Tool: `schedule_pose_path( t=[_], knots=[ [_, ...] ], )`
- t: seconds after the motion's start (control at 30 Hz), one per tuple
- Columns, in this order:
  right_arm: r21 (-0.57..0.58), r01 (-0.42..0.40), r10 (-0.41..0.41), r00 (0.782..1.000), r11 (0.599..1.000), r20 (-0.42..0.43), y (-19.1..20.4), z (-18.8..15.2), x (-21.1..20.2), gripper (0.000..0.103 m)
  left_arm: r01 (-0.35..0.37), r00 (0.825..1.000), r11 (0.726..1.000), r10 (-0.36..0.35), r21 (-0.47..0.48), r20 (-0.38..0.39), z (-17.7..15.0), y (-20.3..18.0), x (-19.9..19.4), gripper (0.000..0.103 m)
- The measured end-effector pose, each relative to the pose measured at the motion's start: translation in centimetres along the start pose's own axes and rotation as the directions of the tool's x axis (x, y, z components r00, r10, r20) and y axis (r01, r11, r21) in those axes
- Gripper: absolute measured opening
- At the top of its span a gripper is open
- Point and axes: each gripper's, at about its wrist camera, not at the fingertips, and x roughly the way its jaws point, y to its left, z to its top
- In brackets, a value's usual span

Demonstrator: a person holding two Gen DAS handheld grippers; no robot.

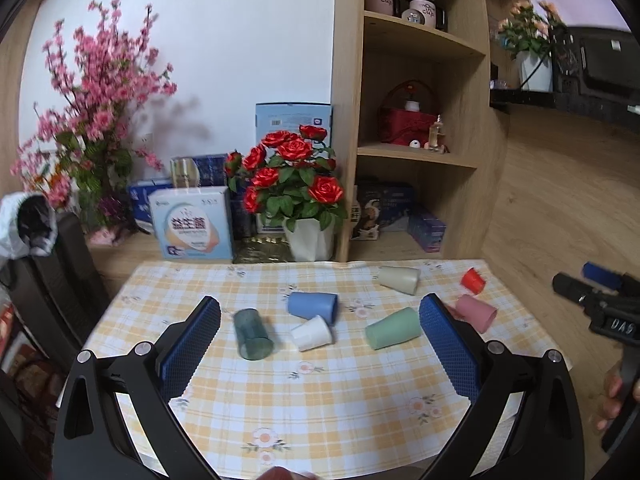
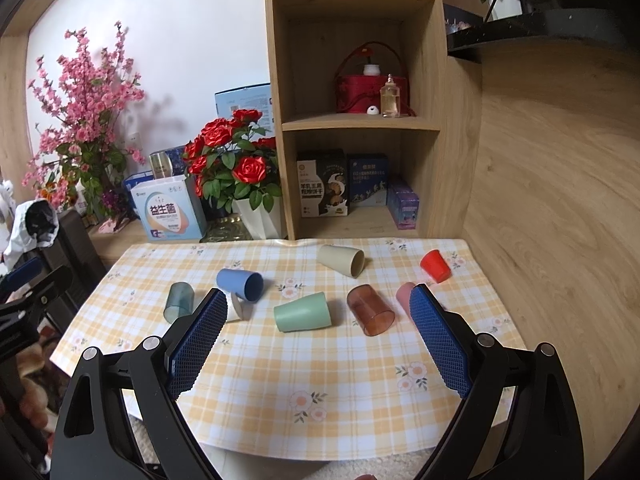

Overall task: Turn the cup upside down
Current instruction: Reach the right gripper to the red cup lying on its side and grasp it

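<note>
Several cups lie on their sides on the checked tablecloth (image 1: 320, 400). In the left wrist view: a clear teal cup (image 1: 252, 334), a blue cup (image 1: 313, 306), a small white cup (image 1: 311, 333), a green cup (image 1: 393, 328), a pink cup (image 1: 476, 312), a beige cup (image 1: 400, 279) and a red cup (image 1: 473, 281). The right wrist view also shows a clear brown cup (image 2: 370, 310) beside the green cup (image 2: 303, 313). My left gripper (image 1: 320, 312) is open and empty above the near cups. My right gripper (image 2: 316, 300) is open and empty, also hovering.
A potted rose bouquet (image 1: 294, 184), boxes (image 1: 192, 222) and pink blossoms (image 1: 96, 92) stand behind the table. A wooden shelf unit (image 2: 356, 100) rises at the back right. A dark chair (image 1: 52, 280) is at the left.
</note>
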Motion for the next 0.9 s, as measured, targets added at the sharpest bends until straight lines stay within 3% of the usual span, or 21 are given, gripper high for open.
schedule_pose_path(
  t=[0.13, 0.2, 0.4, 0.63, 0.73, 0.9],
  knots=[
    [0.037, -0.052, 0.051, 0.999, 0.998, 0.012, -2.2, 0.2, 0.8, 0.09, 0.054, 0.999, 0.998, -0.053, -0.042, 0.012, -0.2, 1.3, 1.4, 0.097],
    [0.059, -0.067, 0.065, 0.998, 0.996, 0.027, -4.5, 0.8, 1.5, 0.09, 0.015, 1.0, 1.0, -0.015, -0.017, 0.024, -0.3, 1.3, 2.2, 0.097],
    [-0.004, 0.104, -0.104, 0.995, 0.995, -0.003, -12.2, 2.6, 6.7, 0.09, -0.028, 1.0, 0.999, 0.028, 0.035, -0.012, -0.6, 1.9, 6.5, 0.097],
    [-0.022, 0.114, -0.117, 0.971, 0.993, -0.208, -20.3, 2.4, 18.0, 0.09, -0.055, 0.988, 0.998, 0.051, -0.02, -0.143, -1.7, 4.1, 13.2, 0.097],
    [-0.117, 0.175, -0.201, 0.939, 0.978, -0.278, -21.5, 2.2, 23.7, 0.09, -0.079, 0.983, 0.995, 0.069, -0.054, -0.17, -2.2, 4.9, 15.1, 0.097],
    [-0.161, 0.173, -0.221, 0.906, 0.972, -0.362, -23.8, 2.0, 32.4, 0.089, -0.151, 0.968, 0.983, 0.126, -0.103, -0.216, -3.2, 6.6, 18.1, 0.097]
  ],
)
